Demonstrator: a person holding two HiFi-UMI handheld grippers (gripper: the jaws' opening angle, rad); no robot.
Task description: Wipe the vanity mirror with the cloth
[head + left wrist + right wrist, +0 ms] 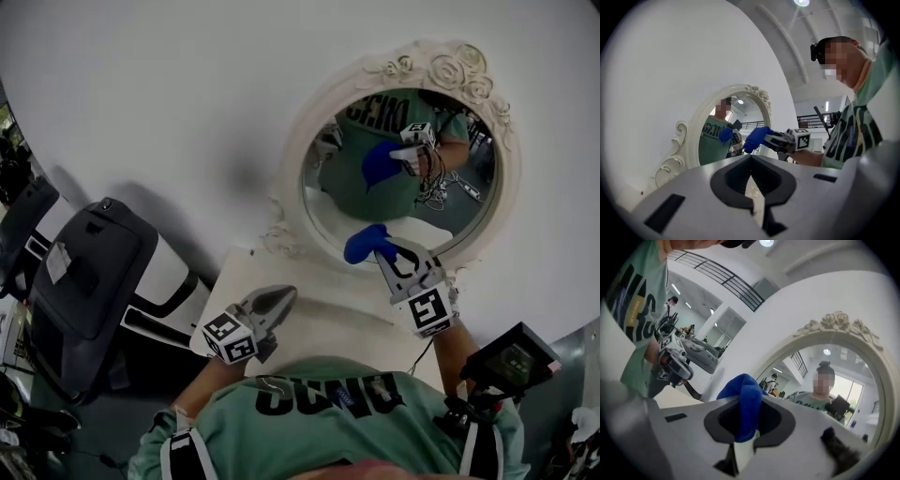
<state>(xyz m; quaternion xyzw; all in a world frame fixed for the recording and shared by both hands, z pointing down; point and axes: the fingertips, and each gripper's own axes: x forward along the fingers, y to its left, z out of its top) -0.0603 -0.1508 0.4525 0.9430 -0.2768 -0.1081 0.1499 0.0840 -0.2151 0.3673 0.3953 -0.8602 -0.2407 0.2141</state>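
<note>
1 cloth in play: right gripper [386, 251] jaws pinched on the blue cloth [360, 245], wad poking past the tips. Just ahead is the vanity mirror [375, 202], lower edge; contact unclear. Left gripper [284, 298] jaws together, empty, well back over the table [319, 323]. My read: wipe barely begun, most glass left.

Soft, napped blue cloth [364, 244]; glossy glass vanity mirror [375, 178] in a smooth, cream, carved frame [441, 67]
</note>
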